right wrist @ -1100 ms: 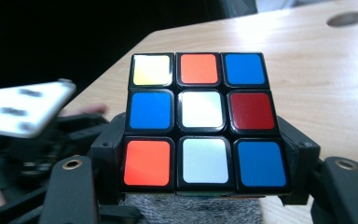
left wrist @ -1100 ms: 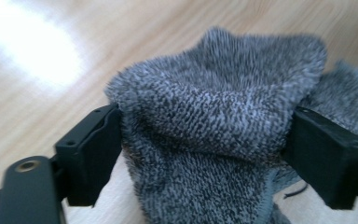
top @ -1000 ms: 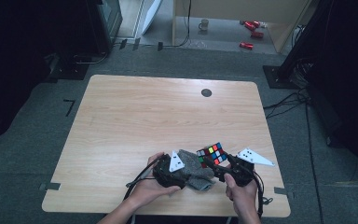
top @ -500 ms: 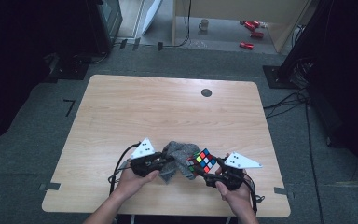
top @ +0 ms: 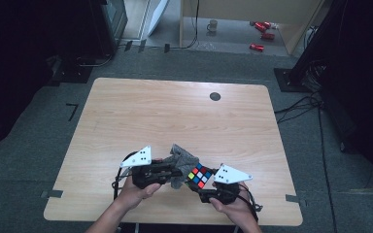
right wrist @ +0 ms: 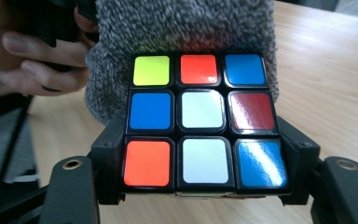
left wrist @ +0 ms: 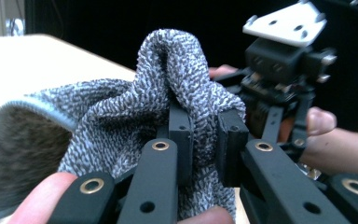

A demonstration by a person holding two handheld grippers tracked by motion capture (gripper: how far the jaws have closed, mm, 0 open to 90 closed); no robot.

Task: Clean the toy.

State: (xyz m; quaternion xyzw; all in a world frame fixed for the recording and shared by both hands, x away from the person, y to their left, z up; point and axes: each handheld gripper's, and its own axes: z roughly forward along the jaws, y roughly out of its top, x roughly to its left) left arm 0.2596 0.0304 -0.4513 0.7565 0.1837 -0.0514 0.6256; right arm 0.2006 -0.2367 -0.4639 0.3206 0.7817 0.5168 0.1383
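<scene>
Right claw [right wrist: 200,186] clamping cube [right wrist: 204,119], cloth [right wrist: 182,28] behind

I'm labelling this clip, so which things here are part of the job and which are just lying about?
In use:
- cube, clamped in the right tongs
- grey cloth, pinched by the left tongs and touching the cube

Lying about:
- mug on the floor beyond the table
- red cans on the floor
- cables on the floor

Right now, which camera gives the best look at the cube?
The right gripper view: the cube sits close up, one full face of nine stickers readable, clamped between the black jaws. The high view shows it small beside the cloth.
</scene>
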